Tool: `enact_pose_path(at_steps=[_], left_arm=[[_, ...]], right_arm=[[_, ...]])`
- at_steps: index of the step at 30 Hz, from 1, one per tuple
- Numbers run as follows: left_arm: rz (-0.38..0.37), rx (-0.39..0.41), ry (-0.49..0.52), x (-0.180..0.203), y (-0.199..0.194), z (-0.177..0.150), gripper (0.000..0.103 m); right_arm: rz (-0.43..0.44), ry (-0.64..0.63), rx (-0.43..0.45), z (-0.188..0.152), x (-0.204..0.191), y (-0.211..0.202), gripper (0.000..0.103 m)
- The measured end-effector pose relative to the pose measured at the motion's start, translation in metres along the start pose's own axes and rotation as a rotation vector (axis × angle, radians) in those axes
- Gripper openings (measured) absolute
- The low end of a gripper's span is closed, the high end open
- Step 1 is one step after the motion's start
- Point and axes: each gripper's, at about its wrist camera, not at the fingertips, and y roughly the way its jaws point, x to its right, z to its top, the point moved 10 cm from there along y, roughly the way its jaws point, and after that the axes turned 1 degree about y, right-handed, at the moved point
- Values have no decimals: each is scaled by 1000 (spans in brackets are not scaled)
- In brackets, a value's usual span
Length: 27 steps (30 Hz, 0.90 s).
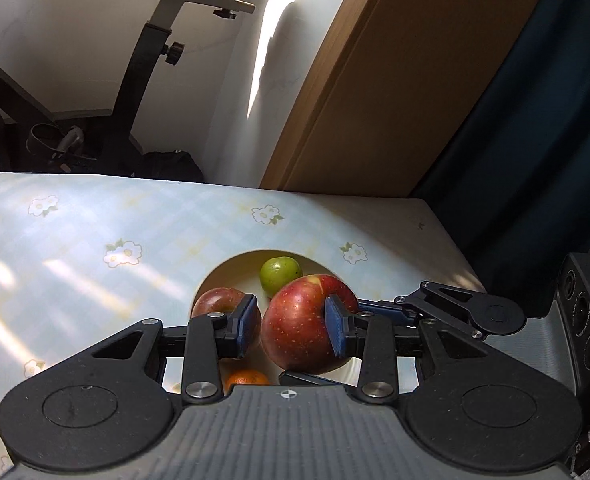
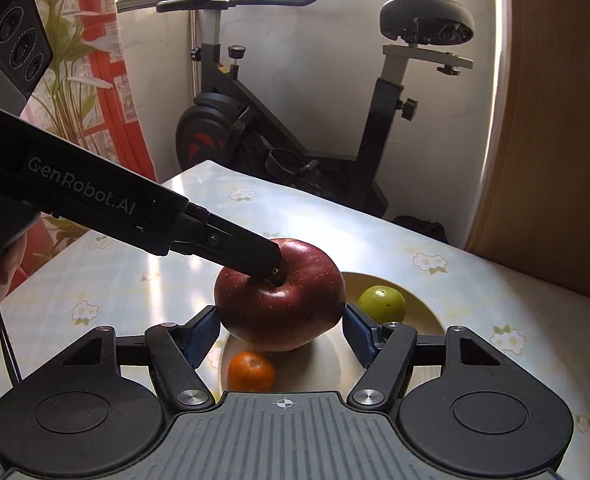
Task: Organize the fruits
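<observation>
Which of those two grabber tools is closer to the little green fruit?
Right, probably. The right gripper flanks the red apple, one of its fingers beside the green fruit; the left gripper reaches the apple's top, farther off.

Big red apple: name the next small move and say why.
Probably keep the right gripper shut and carry the big red apple sideways off the plate: it hangs between the pads above the orange, and the left gripper crowds its top.
</observation>
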Motion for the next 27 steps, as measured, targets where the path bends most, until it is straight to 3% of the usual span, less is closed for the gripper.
enact_pose_path(at_steps=[3,8,13,22,27], left_arm=[[-4,-46,48,19,32,3,40],[-14,-133,41,29,75,1,40],[26,-185,55,29,106,1,37],[79,-176,50,14,105,4,37],[121,-181,61,2,97,4,37]], right_arm=[[-30,24,-27,-14,28,7,64],[-62,58,-60,-33,61,22,64],[-73,62,-79,-44,75,36,64],[-94,-28,-73,-35,68,57,64],[-55,-35,-78,-29,55,65,64]])
